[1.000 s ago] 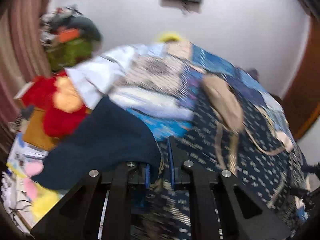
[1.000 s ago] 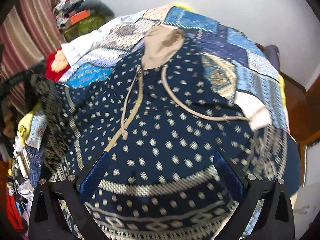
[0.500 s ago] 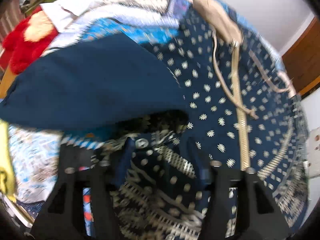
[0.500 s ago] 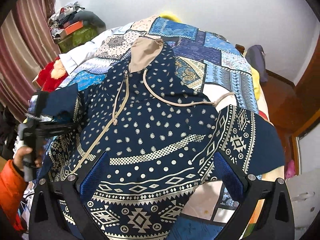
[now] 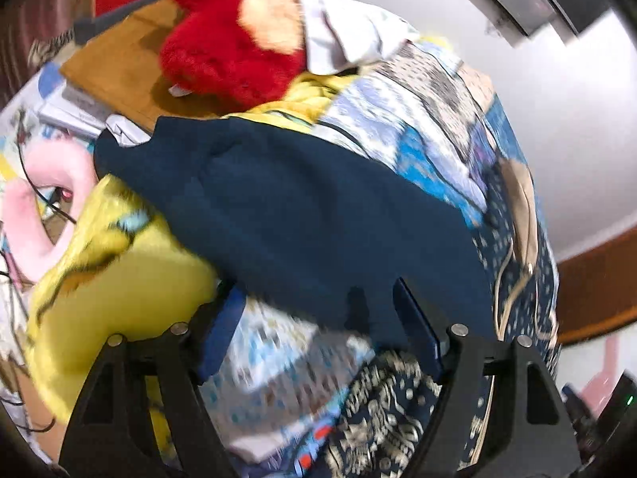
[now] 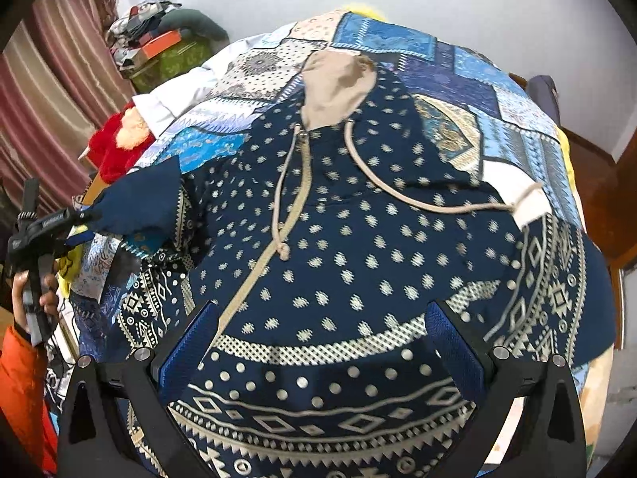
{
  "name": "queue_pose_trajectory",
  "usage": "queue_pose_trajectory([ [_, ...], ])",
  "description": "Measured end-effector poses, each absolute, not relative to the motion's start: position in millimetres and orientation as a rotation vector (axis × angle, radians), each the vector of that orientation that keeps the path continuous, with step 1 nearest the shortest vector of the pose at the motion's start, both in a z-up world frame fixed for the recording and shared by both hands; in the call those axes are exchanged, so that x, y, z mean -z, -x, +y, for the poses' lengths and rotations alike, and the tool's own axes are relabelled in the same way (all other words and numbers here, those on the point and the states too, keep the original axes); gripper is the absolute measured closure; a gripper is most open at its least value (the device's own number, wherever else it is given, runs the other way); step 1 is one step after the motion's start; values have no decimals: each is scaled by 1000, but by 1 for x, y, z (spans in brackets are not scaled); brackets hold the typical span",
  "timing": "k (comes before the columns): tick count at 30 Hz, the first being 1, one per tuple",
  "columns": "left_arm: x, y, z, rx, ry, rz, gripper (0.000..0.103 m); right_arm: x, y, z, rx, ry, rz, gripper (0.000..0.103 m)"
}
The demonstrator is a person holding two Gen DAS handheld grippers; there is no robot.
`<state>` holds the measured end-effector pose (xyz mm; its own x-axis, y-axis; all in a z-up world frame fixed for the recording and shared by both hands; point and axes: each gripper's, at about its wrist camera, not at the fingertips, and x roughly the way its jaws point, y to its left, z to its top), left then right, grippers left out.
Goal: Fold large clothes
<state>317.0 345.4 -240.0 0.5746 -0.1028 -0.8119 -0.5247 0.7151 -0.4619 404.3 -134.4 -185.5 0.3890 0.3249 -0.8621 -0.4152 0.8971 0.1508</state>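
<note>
Person's hand: at the far left of the right wrist view, with an orange sleeve below it, wrapped round the handle of the black left gripper.
Left gripper: its jaws have just been opening and stand apart with nothing between them (in its own view the blue pads flank only blurred bedding); its tips are just beside the sleeve's end.
Plain navy sleeve: lies spread toward the bed's left edge, inside-out cloth uppermost, over the yellow cartoon-print blanket.
Red plush toy: beyond the sleeve, beside the bed on a brown board.
Navy hoodie with cream dots and geometric bands: flat, front up, on the blue patchwork bedspread; beige hood lining at the far end, drawstrings trailing over the chest.
Right gripper: poised above the hoodie's hem, jaws wide apart, gripping nothing.
</note>
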Motion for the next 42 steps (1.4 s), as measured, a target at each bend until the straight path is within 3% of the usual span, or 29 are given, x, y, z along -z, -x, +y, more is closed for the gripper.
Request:
queue_pose_trajectory([
  [3, 243, -331, 356, -304, 770, 926, 42, 189, -405, -127, -468, 117, 1068, 0],
  [5, 241, -345, 358, -359, 723, 942, 75, 191, -406, -126, -467, 120, 1067, 0],
  [7, 236, -357, 352, -417, 633, 967, 92, 192, -406, -129, -460, 125, 1067, 0],
  [9, 224, -371, 333, -441, 513, 979, 99, 193, -405, -133, -447, 135, 1060, 0],
  [19, 97, -413, 142, -173, 29, 702, 99, 189, -405, -191, -389, 6, 1051, 0],
  [24, 75, -427, 33, 58, -56, 649, 99, 174, -397, -228, -355, -26, 1014, 0],
  [27, 91, -431, -27, 184, -100, 688, 99, 163, -390, -256, -320, -23, 984, 0],
  [36, 228, -416, -125, 419, -205, 1071, 97, 159, -369, -318, -239, -34, 997, 0],
  [42, 224, -379, -102, 485, -156, 1112, 55, 171, -371, -305, -275, -16, 1035, 0],
])
